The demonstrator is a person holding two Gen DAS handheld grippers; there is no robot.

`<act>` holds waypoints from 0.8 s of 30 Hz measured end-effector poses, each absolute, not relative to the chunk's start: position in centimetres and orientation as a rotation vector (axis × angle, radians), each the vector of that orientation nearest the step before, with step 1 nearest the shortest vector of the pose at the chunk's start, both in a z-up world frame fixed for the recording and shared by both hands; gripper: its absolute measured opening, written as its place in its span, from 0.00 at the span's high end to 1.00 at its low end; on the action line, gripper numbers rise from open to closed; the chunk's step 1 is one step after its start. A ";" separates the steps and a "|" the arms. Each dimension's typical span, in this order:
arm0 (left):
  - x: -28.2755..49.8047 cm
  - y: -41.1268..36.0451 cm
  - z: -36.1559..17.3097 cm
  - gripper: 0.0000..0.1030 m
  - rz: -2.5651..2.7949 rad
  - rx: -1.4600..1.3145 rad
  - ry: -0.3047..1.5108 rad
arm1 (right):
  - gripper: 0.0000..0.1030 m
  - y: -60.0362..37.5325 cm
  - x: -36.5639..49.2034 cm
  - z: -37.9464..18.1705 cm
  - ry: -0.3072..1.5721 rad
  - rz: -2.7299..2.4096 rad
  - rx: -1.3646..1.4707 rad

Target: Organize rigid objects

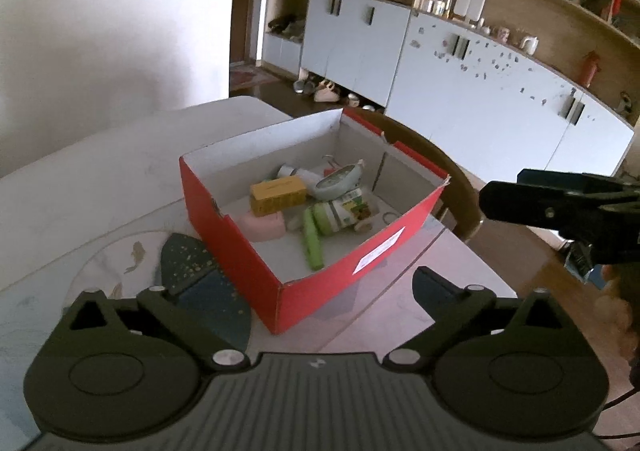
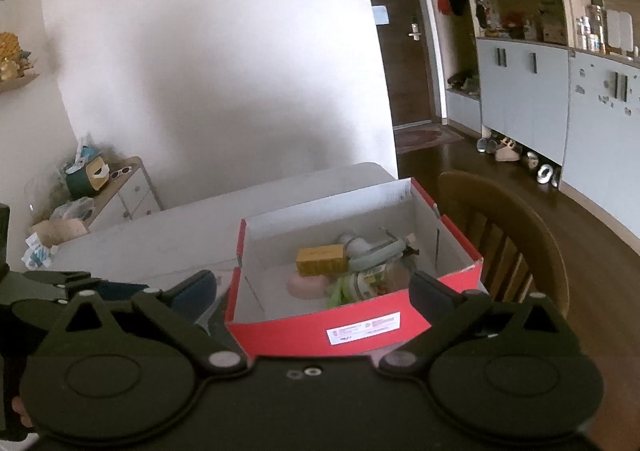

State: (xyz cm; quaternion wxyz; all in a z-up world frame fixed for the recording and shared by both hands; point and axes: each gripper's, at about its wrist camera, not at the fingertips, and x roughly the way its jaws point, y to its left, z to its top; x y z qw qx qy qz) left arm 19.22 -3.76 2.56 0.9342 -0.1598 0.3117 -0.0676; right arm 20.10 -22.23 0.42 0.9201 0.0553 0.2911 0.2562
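Red box (image 1: 320,251) is sitting on the tabletop (image 1: 100,191), ahead of and below both hand-held grippers, items already inside. Left hand-held gripper (image 1: 308,287) and right hand-held gripper (image 2: 316,287) are hovering with fingers apart, empty. Right looks nearer; the box's long axis is running away from it.

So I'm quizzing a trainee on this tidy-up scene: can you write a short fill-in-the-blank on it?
1. The objects lie inside a ___ cardboard box.
2. The yellow carton rests partly on the ___ block.
3. The left gripper has its jaws ___.
4. Behind the box stands a wooden ___.

Missing words: red; pink; open; chair
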 end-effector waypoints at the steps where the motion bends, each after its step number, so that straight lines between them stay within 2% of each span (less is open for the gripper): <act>1: 19.1 -3.7 2.6 0.00 -0.140 -0.332 0.639 | 0.00 -22.2 20.0 0.4 0.598 0.523 0.116; 24: 17.7 -2.8 2.5 0.00 -0.164 -0.331 0.599 | 0.00 -21.0 18.5 0.3 0.609 0.455 0.097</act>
